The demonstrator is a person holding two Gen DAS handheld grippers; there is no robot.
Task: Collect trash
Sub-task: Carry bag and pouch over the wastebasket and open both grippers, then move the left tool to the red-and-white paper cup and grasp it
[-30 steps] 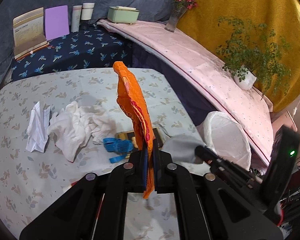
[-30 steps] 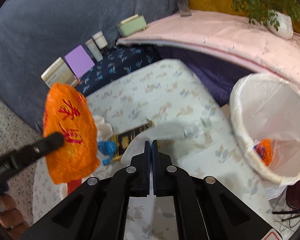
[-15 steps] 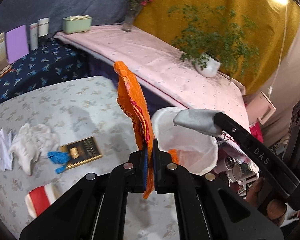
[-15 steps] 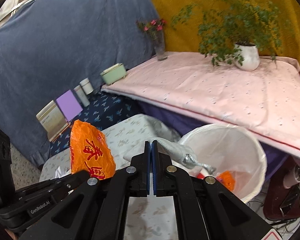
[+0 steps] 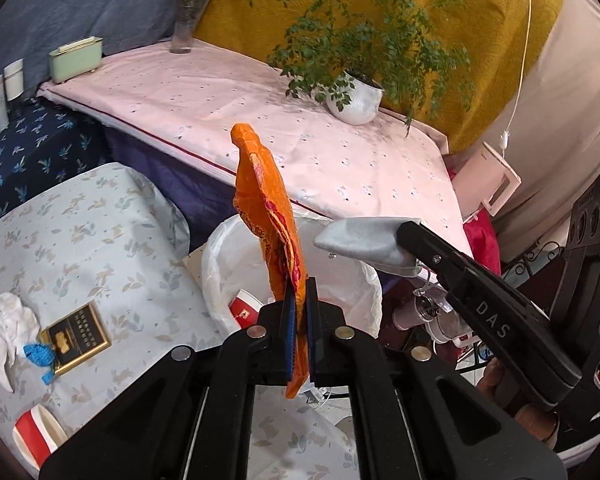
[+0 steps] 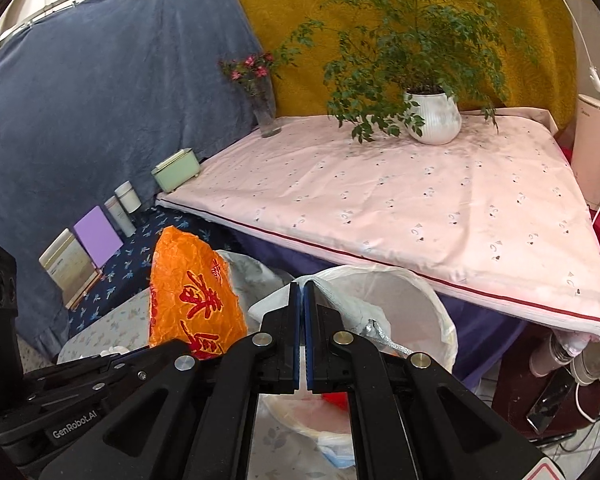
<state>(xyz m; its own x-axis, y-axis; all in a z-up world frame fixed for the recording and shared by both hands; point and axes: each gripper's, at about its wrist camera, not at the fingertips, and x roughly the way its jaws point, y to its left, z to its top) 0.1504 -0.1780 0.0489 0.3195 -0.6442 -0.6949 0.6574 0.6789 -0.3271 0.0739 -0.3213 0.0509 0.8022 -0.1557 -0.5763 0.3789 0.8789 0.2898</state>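
Left wrist view: both grippers carry wrappers over the bin.

Left gripper (image 5: 299, 312) clamps an orange wrapper (image 5: 269, 208), which stands upright above the white-lined trash bin (image 5: 216, 264). Right gripper (image 5: 410, 236) enters from the right, pinching a silver packet (image 5: 360, 242) over the bin's far rim. A red-and-white cup (image 5: 244, 308) lies inside the bin. On the floral table (image 5: 100, 232): crumpled tissue (image 5: 4, 320), a gold-framed box (image 5: 78, 336).
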